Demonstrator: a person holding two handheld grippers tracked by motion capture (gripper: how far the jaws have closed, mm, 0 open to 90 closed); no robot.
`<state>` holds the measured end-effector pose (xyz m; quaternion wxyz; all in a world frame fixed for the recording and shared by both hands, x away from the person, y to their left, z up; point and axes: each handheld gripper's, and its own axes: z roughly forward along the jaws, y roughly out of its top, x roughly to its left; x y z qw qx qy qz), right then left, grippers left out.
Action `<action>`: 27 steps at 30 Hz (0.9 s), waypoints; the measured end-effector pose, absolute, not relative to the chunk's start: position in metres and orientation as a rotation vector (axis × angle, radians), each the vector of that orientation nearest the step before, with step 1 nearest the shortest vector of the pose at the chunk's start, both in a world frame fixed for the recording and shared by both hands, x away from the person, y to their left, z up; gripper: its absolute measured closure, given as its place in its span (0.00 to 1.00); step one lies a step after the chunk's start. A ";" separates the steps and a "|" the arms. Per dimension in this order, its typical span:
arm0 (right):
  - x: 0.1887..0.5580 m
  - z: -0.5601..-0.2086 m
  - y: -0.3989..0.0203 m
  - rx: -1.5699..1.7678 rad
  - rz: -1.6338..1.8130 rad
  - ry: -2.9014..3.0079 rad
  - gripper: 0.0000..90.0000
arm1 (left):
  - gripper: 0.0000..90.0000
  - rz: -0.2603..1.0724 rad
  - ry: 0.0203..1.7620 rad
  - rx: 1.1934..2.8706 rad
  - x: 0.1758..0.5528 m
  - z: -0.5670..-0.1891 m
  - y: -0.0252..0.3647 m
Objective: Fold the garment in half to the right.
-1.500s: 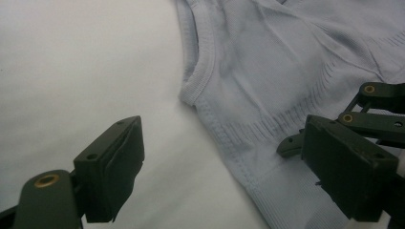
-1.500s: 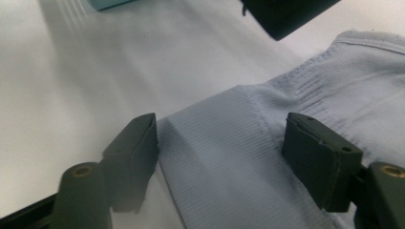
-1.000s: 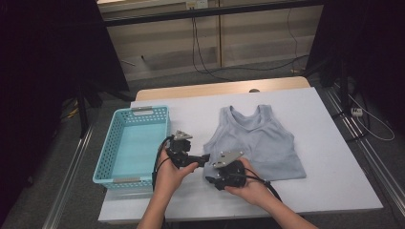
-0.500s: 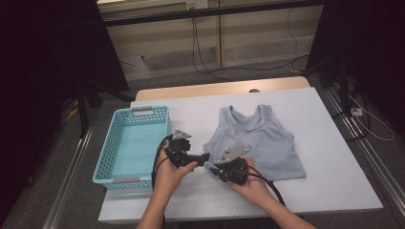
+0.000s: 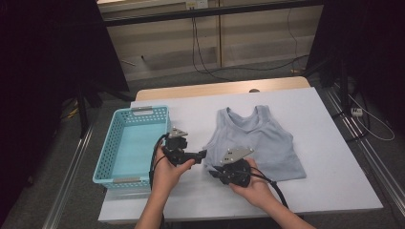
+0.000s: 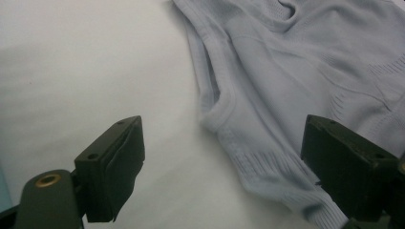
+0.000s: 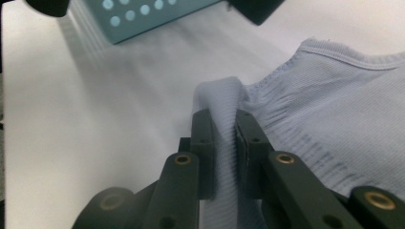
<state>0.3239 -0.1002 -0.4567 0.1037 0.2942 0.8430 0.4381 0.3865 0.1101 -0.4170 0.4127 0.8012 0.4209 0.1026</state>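
I have the right gripper (image 5: 220,172) at the near left corner of the grey tank top (image 5: 260,138), which lies flat on the white table (image 5: 334,191) to the right of the blue basket (image 5: 119,152). Its jaws have just been closing, and they now pinch a raised fold of the hem between the pads. I judge this to be the first grasp of a fold or a lift.

My left gripper (image 5: 198,155) hovers just left of the garment's left edge, jaws spread wide and holding nothing. The next move, as I see it, calls for the left gripper to close on that edge near the armhole, so that both corners rise together and the cloth does not drag.

The right gripper view gives me what the high view cannot: the ribbed hem (image 7: 224,143) bunched up between the two pads, clearly gripped. The left gripper view shows the armhole seam (image 6: 224,107) between the open jaws, with the right one over the hem. The high view alone shows the basket standing empty.
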 end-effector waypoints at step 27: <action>0.302 -0.450 -0.104 0.823 1.374 2.492 0.89 | 0.20 0.239 1.072 2.003 0.442 -0.417 0.069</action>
